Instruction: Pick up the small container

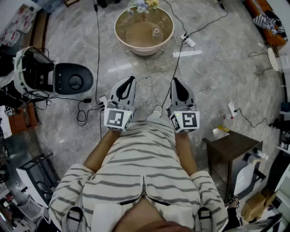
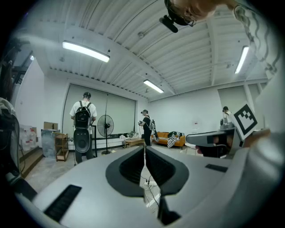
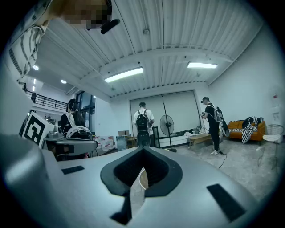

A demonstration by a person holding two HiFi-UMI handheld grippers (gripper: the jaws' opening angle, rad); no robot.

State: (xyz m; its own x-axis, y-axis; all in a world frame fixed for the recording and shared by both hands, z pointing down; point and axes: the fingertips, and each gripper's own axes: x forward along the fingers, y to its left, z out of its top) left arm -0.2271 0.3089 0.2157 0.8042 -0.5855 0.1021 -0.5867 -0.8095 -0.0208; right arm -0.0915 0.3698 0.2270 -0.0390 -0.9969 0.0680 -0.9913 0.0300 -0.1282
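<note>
A small clear container (image 1: 156, 32) stands on the round beige table (image 1: 136, 34) far ahead of me, next to a bunch of flowers (image 1: 144, 5). My left gripper (image 1: 132, 79) and right gripper (image 1: 174, 81) are held side by side in front of my striped shirt, well short of the table, and point toward it. Both have their jaws together with nothing between them. In the left gripper view the left gripper (image 2: 144, 149) shows only floor cables through its slit. In the right gripper view, past the tip of the right gripper (image 3: 142, 151), a sliver of the table (image 3: 141, 178) shows.
A black and white machine (image 1: 54, 77) stands on the marble floor at the left. Cables and a power strip (image 1: 189, 41) trail around the table. A dark side table (image 1: 231, 145) is at my right. People with backpacks (image 2: 83, 127) and a standing fan (image 2: 105, 127) are across the room.
</note>
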